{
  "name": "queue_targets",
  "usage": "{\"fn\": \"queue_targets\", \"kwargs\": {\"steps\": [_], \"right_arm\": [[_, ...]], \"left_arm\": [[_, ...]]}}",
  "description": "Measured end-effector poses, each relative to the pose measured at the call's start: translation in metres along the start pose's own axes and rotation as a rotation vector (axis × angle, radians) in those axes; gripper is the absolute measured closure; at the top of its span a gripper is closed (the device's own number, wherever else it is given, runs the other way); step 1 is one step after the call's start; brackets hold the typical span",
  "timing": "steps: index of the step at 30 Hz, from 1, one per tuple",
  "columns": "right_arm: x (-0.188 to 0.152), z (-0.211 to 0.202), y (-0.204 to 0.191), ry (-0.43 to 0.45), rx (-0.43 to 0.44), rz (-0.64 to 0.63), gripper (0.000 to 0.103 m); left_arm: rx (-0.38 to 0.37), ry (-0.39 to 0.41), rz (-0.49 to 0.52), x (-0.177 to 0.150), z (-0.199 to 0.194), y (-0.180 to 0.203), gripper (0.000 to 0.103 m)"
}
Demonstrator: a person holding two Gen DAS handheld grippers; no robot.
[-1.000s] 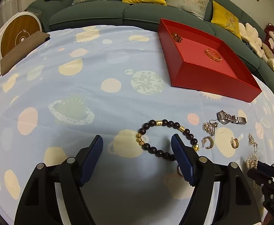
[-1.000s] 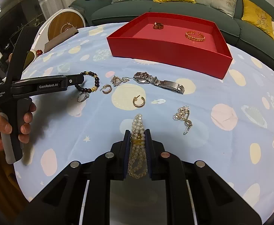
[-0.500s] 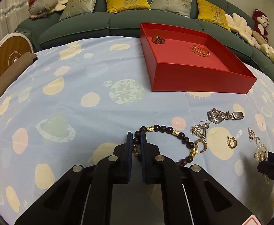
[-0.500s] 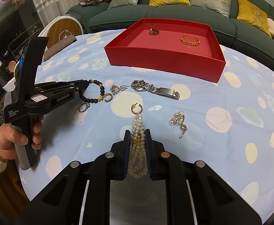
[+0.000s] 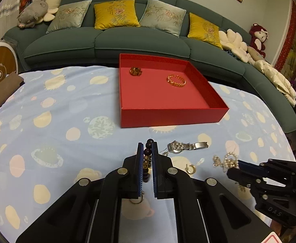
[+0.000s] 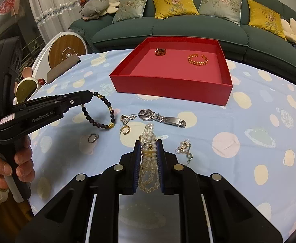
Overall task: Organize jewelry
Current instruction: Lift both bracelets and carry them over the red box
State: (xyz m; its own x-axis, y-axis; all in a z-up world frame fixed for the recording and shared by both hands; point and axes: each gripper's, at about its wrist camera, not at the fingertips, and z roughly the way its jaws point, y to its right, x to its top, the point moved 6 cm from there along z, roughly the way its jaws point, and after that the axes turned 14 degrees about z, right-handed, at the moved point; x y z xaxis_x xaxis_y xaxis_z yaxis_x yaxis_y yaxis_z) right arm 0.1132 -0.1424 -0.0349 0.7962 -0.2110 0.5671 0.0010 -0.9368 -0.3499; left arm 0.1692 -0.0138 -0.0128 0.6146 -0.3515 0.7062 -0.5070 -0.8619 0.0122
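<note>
Now left tongs (image 6: 91, 95), marked "GenRobot.AI", pinch dark bead bracelet (image 6: 99, 113); right tongs (image 6: 148, 158) clamp pearl strand (image 6: 148, 162).

Bead bracelet (image 5: 147, 158) mostly hidden between the jaws. Small pendant (image 6: 127, 118) too tiny to identify. Hand (image 6: 16, 162) cut off by the edge.

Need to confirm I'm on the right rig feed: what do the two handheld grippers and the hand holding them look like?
Both are matte black plastic with silver round screw heads and blue ribbed pads. The left gripper is pistol-shaped, with white "GenRobot.AI" lettering and a small white sticker. The right gripper shows "DAS" embossed in the left wrist view. The bare left hand has a cream sleeve cuff. No cables visible.
</note>
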Motion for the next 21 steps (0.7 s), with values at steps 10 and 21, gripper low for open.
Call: {"fn": "queue_targets", "kwargs": {"steps": [10, 21], "right_arm": [[0.060, -0.022, -0.002, 0.146, 0.010, 0.063, 0.088], [0.141, 0.011, 0.055, 0.236, -0.065, 0.248, 0.088]], "left_arm": [[-0.017, 0.154, -0.001, 0.078, -0.038, 0.005, 0.098], [0.011, 0.177, -0.035, 0.145, 0.019, -0.023, 0.098]]}}
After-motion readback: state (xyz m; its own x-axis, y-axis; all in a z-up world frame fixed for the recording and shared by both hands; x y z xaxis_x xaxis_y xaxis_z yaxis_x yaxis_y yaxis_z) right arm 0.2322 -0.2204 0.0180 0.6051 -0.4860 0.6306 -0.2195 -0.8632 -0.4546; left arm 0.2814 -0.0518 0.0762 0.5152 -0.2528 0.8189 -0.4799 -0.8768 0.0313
